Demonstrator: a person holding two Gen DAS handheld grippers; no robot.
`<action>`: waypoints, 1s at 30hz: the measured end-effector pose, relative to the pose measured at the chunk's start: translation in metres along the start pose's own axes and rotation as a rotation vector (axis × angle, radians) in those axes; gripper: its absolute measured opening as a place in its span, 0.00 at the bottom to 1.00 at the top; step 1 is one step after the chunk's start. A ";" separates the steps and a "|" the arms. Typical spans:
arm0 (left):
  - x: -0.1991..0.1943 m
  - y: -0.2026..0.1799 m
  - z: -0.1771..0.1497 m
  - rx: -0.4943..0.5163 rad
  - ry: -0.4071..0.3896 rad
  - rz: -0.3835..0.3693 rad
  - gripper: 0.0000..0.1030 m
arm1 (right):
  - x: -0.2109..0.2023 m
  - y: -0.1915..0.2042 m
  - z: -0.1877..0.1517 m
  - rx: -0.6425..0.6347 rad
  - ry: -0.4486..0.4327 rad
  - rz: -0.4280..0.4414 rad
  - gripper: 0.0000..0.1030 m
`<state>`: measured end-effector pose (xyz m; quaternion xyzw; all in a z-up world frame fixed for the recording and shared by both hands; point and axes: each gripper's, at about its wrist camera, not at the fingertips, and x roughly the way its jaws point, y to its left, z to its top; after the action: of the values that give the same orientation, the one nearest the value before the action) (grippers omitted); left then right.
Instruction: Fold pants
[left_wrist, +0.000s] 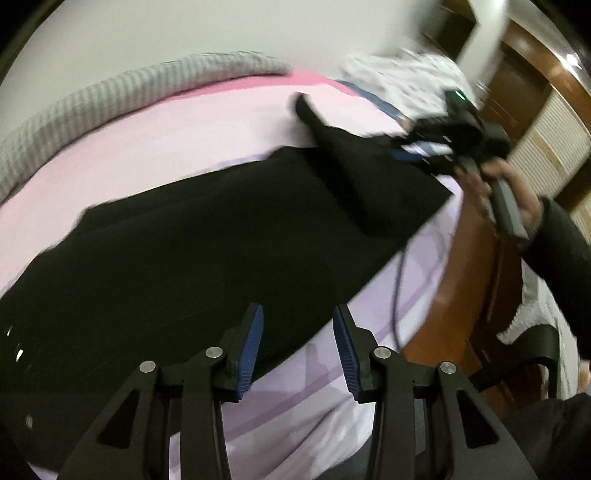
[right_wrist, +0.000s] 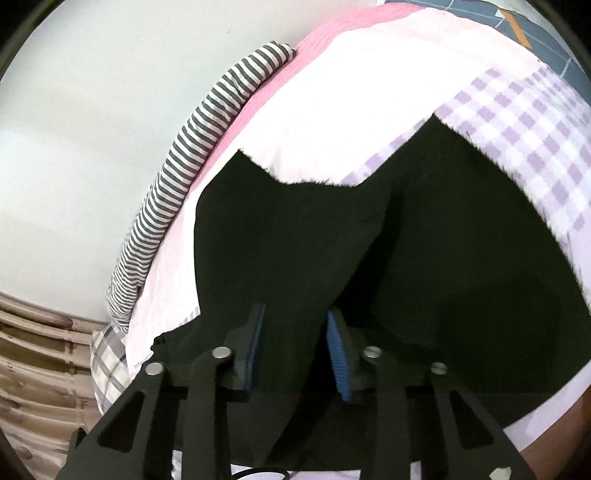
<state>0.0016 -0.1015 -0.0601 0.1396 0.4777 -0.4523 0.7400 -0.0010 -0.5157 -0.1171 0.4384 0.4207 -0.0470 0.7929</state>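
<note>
The left tongs (left_wrist: 297, 325) stand apart, nothing between them, over the edge of the black pants (left_wrist: 192, 243), which lie spread on the pink bed (left_wrist: 166, 136). The right tongs (right_wrist: 295, 328) appear clamped on a raised fold of the pants, though dark cloth blurs the contact.
</note>
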 end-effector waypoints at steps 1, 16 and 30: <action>0.006 -0.008 0.004 0.027 0.005 -0.001 0.40 | 0.000 -0.003 0.003 0.001 -0.002 0.002 0.28; 0.071 -0.057 0.024 0.206 0.081 0.010 0.39 | 0.005 -0.012 0.043 -0.010 -0.007 -0.012 0.06; 0.084 -0.065 0.037 0.204 0.044 -0.017 0.15 | -0.091 -0.023 0.005 -0.009 -0.185 -0.022 0.04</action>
<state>-0.0179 -0.2057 -0.0966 0.2202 0.4466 -0.5016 0.7074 -0.0663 -0.5601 -0.0659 0.4241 0.3504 -0.0943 0.8297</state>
